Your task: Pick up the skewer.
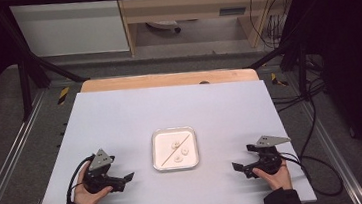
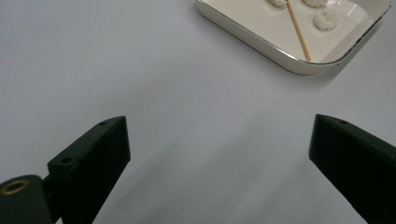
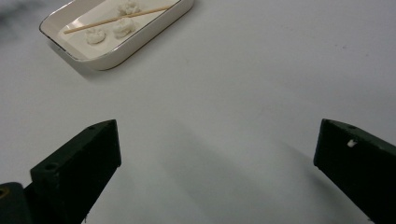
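Note:
A shallow white tray [image 1: 155, 154] sits in the middle of the table. It holds a thin wooden stick [image 1: 170, 154] lying diagonally and three small white lumps [image 1: 185, 151]. My left gripper [image 1: 127, 178] rests on the table to the tray's left, held in a hand, and points toward the tray. In the left gripper view its jaws stand wide apart over bare table, so the left gripper [image 2: 219, 140] is open, with the tray [image 2: 261, 41] and the stick [image 2: 298, 30] ahead. My right gripper [image 1: 237, 167] rests to the tray's right. Here too the right gripper [image 3: 217, 144] is open and holds nothing, with the tray [image 3: 126, 49] ahead at upper left.
The white tabletop [image 1: 169, 108] lies on a wooden board [image 1: 167, 79] that shows at the far edge. Black frame bars and cables [image 1: 316, 119] stand around the table, and a cable trails from each gripper.

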